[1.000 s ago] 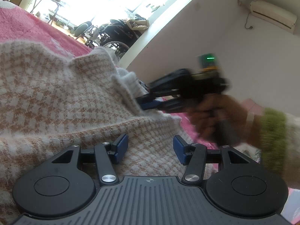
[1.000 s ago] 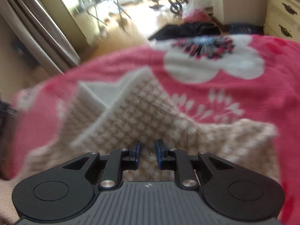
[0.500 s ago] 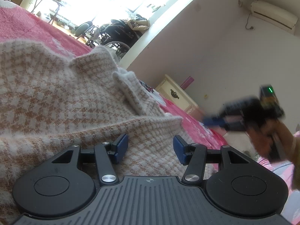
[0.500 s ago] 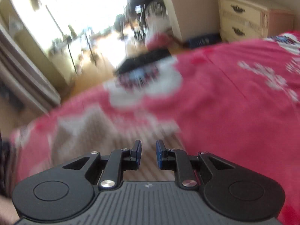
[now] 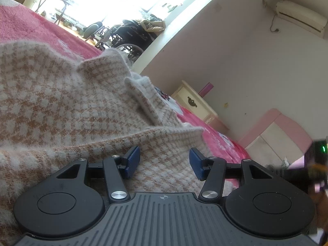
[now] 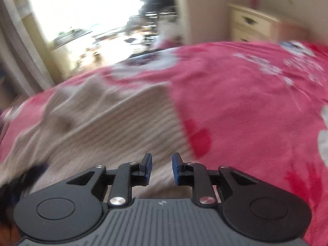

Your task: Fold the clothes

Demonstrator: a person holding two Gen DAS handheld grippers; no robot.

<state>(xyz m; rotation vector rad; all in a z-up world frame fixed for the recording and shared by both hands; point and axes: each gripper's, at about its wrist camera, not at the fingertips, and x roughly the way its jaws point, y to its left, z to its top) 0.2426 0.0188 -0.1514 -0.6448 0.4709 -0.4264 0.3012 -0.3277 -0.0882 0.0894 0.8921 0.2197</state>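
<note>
Lying spread on a bed under a pink blanket (image 6: 246, 106), the sweater (image 5: 61, 106) is a fuzzy knit in a small beige-and-white houndstooth check. From the right wrist view its long axis runs from the near left corner of the picture up and away toward the bright doorway, with a straight edge on its right side against the blanket. That view is blurred, so the weave reads only as streaks. The left wrist view is sharp: a folded layer crosses the foreground as a soft ridge, a narrow flap (image 5: 143, 100) with a pale plush underside stands up and points away toward the cream dresser (image 5: 194, 104), and a peaked corner rises further back.

The left tool (image 5: 165, 163) sits low over the knit, its blue ribbed pads (image 5: 132, 162) spread apart with cloth lying beneath the gap — the pads press on nothing. The right tool (image 6: 162, 169) hovers above the near hem of the sweater; its jaws stand a little apart and are opening, with nothing between them.

The blanket is plush with white flower shapes and darker red patches. At the right edge of the left view a dark blurred body with a green light (image 5: 323, 149) shows.
</note>
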